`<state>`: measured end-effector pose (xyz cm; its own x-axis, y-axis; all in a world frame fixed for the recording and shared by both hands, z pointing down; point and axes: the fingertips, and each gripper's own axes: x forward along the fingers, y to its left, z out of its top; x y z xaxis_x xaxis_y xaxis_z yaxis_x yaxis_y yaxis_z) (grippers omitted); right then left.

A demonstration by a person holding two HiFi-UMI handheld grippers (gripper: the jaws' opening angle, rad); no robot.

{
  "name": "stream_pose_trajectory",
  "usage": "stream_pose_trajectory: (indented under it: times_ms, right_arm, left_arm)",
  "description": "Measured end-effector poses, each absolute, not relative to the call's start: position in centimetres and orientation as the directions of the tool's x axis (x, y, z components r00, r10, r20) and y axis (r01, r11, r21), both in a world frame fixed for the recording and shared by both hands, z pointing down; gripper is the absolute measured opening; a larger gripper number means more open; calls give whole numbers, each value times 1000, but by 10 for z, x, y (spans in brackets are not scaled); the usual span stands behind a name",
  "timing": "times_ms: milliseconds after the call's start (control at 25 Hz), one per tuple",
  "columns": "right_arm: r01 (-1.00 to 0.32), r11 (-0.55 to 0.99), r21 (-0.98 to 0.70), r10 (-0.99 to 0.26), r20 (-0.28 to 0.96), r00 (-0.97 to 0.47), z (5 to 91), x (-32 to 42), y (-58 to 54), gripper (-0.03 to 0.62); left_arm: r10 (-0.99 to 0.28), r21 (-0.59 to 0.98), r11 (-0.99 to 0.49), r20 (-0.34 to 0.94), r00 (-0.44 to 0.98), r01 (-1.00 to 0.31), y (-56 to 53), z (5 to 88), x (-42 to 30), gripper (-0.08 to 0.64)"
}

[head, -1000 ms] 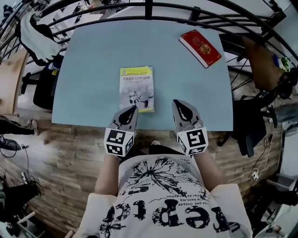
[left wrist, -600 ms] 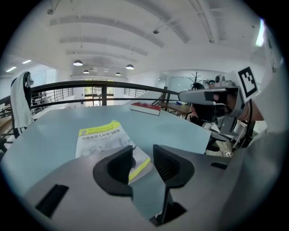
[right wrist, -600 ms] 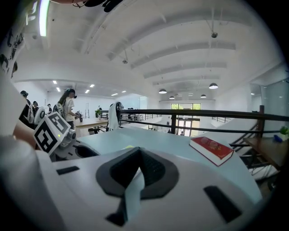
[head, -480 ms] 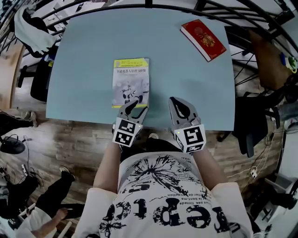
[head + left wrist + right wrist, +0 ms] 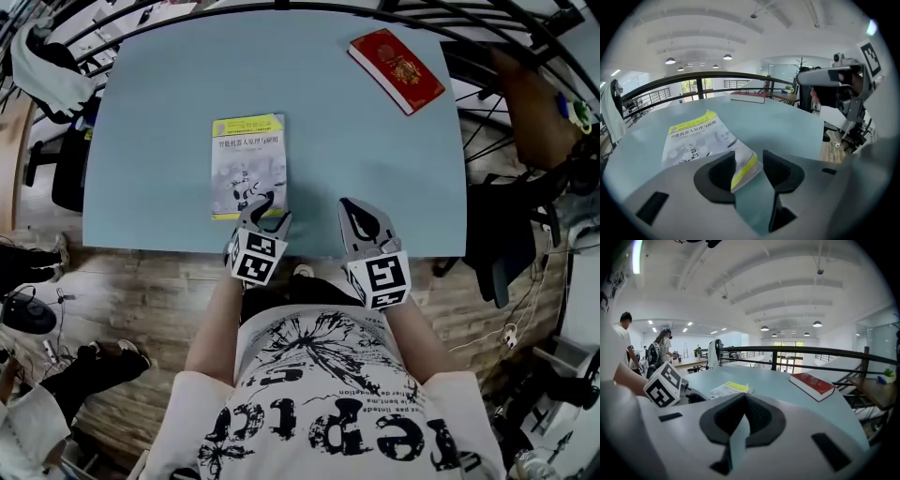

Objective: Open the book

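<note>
- Left gripper (image 5: 749,165): released, with its jaws standing wide apart; they have just been opening. It tilts down toward the table (image 5: 375,159) at the near edge.
- Book (image 5: 246,159): the task's thing, a closed paperback with a grey cover and a yellow band, lying flat on the table directly ahead of the left gripper. Its near right corner, with a yellow stripe, lies between the open jaws, closer to the left jaw. No pad is seen to press on it.
- Right gripper (image 5: 743,399): clenched, its jaw tips meeting, with nothing but bare table seen through the slit below them. It hovers over the near edge of the table, beside the left gripper and apart from it.
- From the right gripper, the book lies ahead and to its left.
- Red book (image 5: 396,69): closed, lying flat well ahead of the right gripper and to its right, near the table's far edge.
- Marker cubes (image 5: 256,258): one sits at the rear of each gripper, toward the person.
</note>
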<state>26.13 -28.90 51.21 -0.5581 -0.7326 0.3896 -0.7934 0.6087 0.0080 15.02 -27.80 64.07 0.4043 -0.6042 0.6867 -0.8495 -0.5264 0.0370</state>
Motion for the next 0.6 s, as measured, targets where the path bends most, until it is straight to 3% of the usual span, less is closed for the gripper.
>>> stream_pose_trajectory:
  times_ms: [240, 600]
  right_arm:
    - [-804, 594, 8, -747, 377, -548, 508, 262, -292, 9]
    - [-843, 537, 41, -793, 366, -488, 494, 256, -290, 9]
  left_arm:
    - [-608, 22, -522, 692, 390, -853, -278, 642, 142, 41]
    - [-620, 112, -515, 636, 459, -850, -275, 615, 130, 20]
